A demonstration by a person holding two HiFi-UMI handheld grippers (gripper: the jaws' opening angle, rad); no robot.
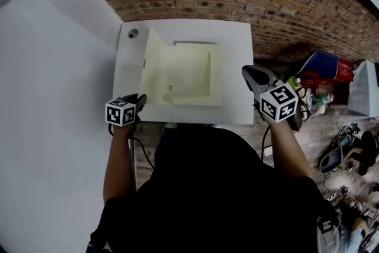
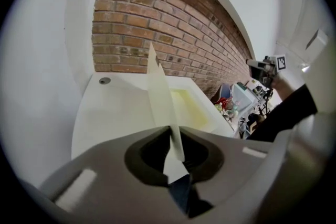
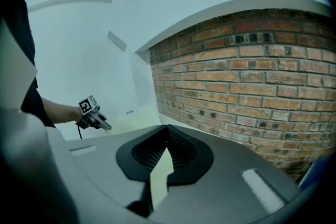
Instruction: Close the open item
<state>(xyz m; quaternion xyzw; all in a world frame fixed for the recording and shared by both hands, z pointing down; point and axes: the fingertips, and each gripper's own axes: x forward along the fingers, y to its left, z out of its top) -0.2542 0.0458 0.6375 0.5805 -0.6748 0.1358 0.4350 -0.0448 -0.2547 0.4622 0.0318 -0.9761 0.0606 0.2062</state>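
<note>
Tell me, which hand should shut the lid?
Left. The left gripper pinches the raised lid by its edge, ready to swing it down. The right gripper is shut on nothing, off beside the box.

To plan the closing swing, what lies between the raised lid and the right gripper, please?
Between the lid and right gripper lies only the open cream cavity, seen in the head view.
</note>
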